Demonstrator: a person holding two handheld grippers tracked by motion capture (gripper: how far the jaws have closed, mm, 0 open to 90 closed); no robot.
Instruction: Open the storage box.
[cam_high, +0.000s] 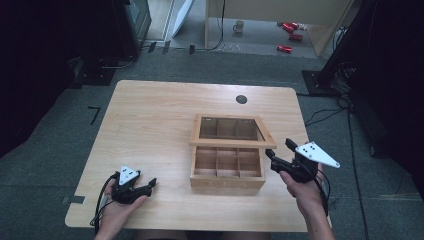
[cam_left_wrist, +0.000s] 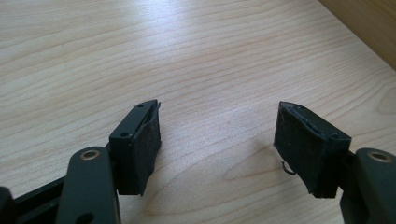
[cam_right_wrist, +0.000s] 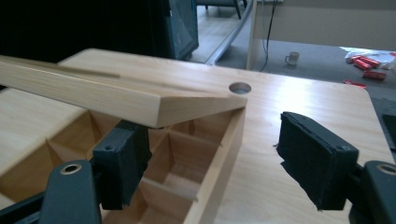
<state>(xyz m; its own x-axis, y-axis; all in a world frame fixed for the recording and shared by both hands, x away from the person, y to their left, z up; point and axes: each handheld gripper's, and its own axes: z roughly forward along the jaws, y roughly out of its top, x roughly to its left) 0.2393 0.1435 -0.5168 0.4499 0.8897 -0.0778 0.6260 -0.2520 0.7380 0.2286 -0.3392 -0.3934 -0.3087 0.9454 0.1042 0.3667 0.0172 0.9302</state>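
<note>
1. A wooden compartment box (cam_high: 227, 167) is seen near the middle of the tabletop (cam_high: 150, 125), toward its right half; its glass-paned lid (cam_high: 231, 131) is raised and held partly open, well short of upright.
2. Inside, a grid of small compartments is visible, and none is seen to hold anything.
3. The right tongs (cam_high: 278, 155) are held at the box's right edge, spread wide; in the right gripper view one jaw sits over the open compartments beneath the lid's corner (cam_right_wrist: 196, 105), the other outside the box wall. Nothing is pinched. Whether the inner jaw touches the lid cannot be told.
4. The left tongs (cam_high: 151, 185) are rested low on the tabletop, well apart from the box at the front left, spread and empty.
5. The step in hand is judged to be moving the lid. It is best done with support kept under the lid's front corner and the swing kept slow about the rear hinge, so that the pane is not jolted; the box could be steadied by the left tongs should it slide.
6. No brand, label or legible writing is found on anything.
</note>
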